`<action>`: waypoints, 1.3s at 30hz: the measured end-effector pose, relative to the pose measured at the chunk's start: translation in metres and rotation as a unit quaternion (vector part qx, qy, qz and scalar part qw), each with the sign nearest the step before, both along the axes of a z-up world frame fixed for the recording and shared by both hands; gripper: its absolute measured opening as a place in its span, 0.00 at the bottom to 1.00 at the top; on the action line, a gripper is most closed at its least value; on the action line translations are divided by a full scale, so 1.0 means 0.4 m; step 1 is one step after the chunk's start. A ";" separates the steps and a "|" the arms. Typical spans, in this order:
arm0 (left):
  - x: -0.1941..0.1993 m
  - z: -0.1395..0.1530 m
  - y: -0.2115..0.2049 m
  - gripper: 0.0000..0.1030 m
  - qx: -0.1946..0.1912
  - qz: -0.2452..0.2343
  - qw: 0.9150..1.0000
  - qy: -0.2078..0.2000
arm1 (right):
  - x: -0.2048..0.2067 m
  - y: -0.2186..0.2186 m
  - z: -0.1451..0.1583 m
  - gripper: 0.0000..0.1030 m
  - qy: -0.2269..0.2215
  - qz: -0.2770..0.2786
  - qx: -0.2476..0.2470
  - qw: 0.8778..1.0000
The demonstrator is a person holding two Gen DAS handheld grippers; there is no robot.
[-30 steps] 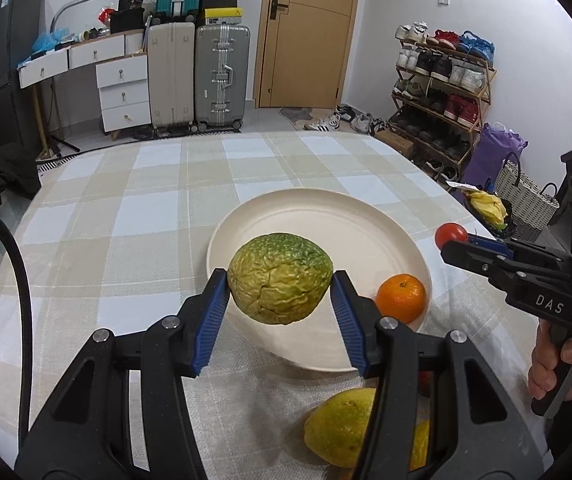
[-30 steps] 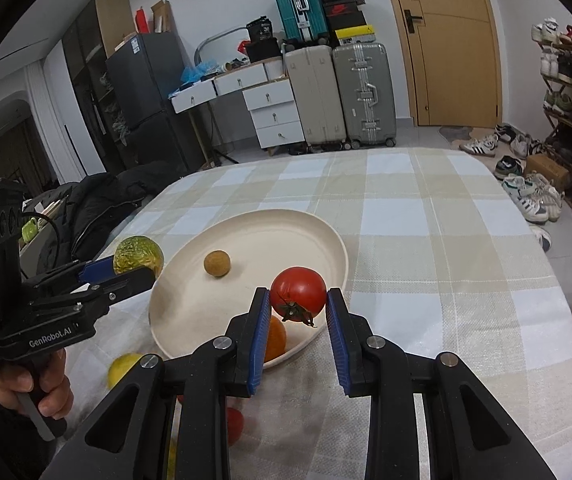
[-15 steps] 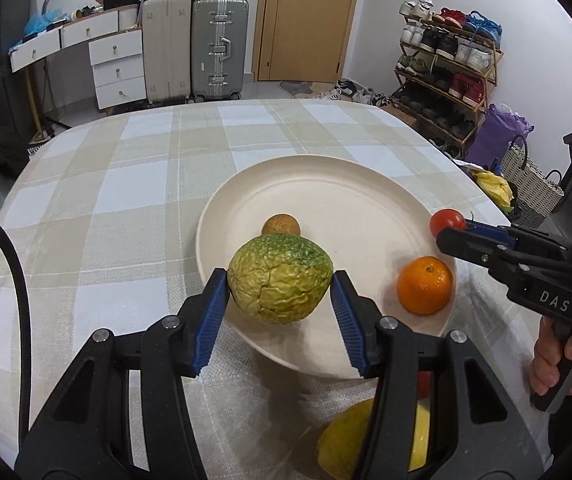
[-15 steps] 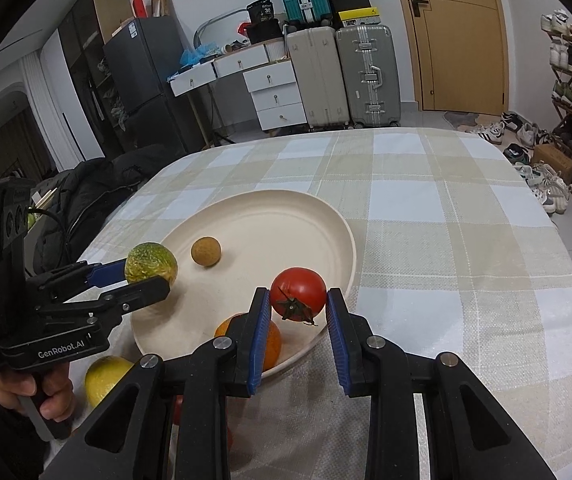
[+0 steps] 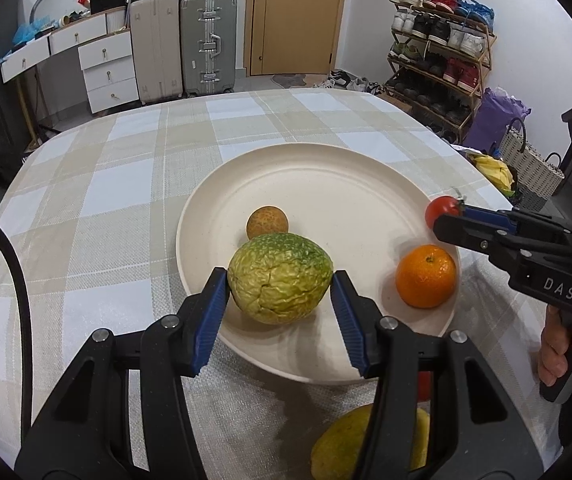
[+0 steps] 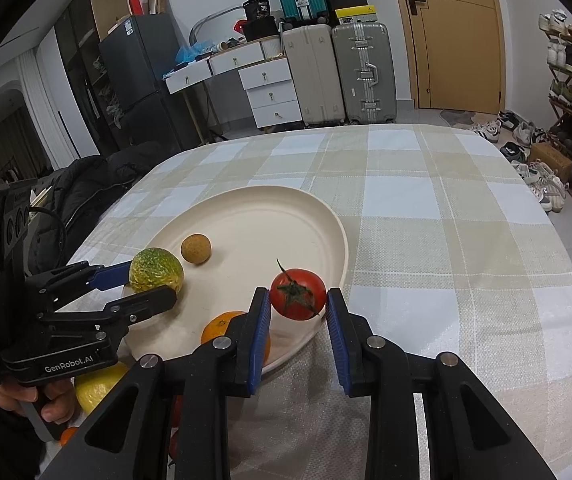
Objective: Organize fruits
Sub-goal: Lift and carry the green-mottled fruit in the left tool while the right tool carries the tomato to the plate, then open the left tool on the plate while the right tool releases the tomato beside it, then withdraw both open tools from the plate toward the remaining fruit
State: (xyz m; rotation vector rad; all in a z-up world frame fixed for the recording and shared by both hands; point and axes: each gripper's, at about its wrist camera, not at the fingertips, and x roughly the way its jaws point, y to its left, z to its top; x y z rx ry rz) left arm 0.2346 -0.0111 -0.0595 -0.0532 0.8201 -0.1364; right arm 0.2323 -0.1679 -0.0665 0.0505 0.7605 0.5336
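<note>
checked tablecloth [image 5: 117,184] under fruit plate [image 5: 326,168]

Tablecloth [image 5: 133,216] under both grippers looks like coarse woven cloth, pretty matt. The plate [image 5: 326,184] ahead is matt cream, faintly speckled. Green fruit [image 5: 279,278] is wrinkly and cracked, tomato [image 6: 298,294] smooth and glossy, orange [image 5: 426,276] pebbly.

The far half of the table [image 6: 426,184] lies bare, and so does its right side. The plate [image 5: 326,184] is free across its far and middle parts. Toward the near edge it crowds: a small brown fruit [image 5: 267,222], an orange [image 5: 426,276], and both tongs with their loads over the near rim. More fruit [image 5: 338,444] lies between plate and near edge.
</note>
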 end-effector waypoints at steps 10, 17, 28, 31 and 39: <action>-0.042 0.051 0.045 0.84 -0.022 0.031 0.999 -0.023 | -0.032 -0.006 0.029 0.74 -0.023 -0.007 -0.012 1.000; -0.107 0.099 0.071 0.99 -0.018 0.046 0.998 -0.048 | -0.074 -0.014 0.048 1.00 -0.032 -0.019 -0.025 0.999; -0.252 0.148 0.084 0.99 -0.026 0.055 0.996 -0.063 | -0.169 -0.025 0.063 1.00 -0.029 0.003 -0.036 0.999; -0.289 0.158 0.082 0.99 -0.023 0.058 0.996 -0.066 | -0.195 -0.026 0.062 1.00 -0.025 0.013 -0.035 0.999; -0.346 0.156 0.057 0.99 -0.016 0.048 0.997 -0.057 | -0.244 -0.014 0.064 1.00 -0.019 0.030 -0.050 0.998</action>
